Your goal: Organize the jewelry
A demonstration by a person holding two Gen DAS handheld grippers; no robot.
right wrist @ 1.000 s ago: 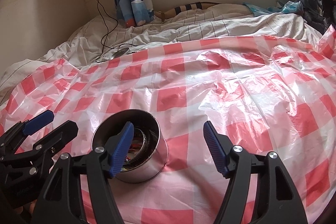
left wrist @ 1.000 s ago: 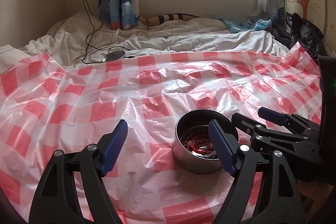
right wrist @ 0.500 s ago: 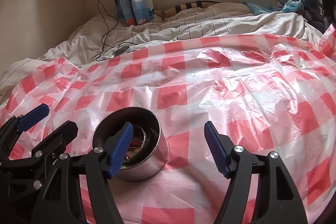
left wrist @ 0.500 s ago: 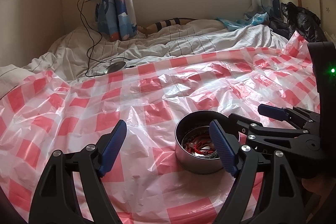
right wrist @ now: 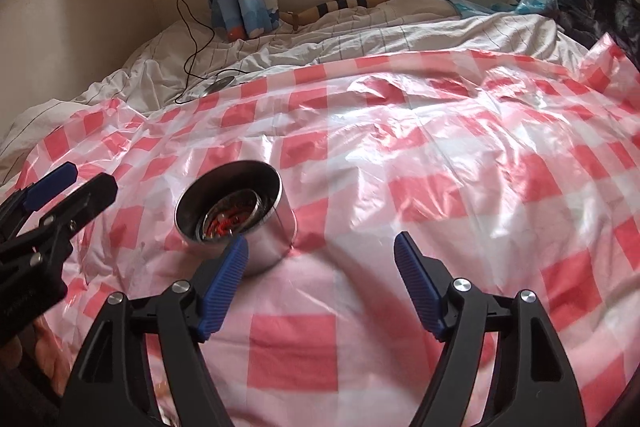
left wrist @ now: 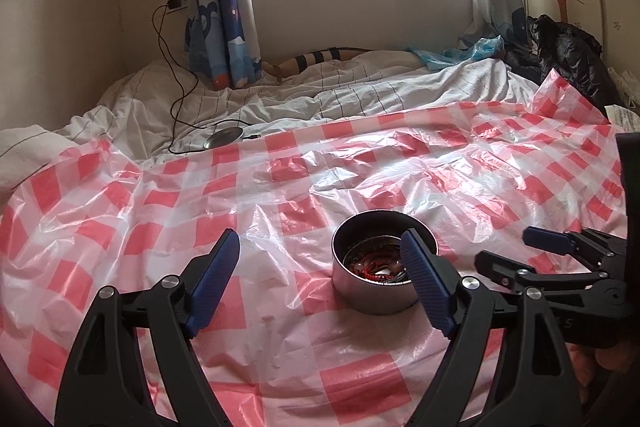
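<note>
Holding the left tool point(left wrist: 320, 247) wide open and empty above the red-and-white checked plastic sheet point(left wrist: 280, 187) covering the bed, with nothing between its blue pads. Holding the right tool point(right wrist: 320, 245) wide open and empty too, having just been opening it a little more, again with only the sheet between the pads. Seeing the round silver metal tin point(left wrist: 376, 297) standing upright on the sheet between the two tools, mouth up, with the tangled red bead jewelry point(left wrist: 370, 267) and some metal rings lying at its bottom. Finding the tin ahead and to the right of the left tool, partly behind its right pad, and ahead and to the left of the right tool, just beyond its left pad. Judging both hands as about equally near, so probably needing to swing either tool inward and down into the mouth of the tin; being round, giving no long axis for aligning. Judging the sorting as not yet begun, with no piece lying outside the tin.
</note>
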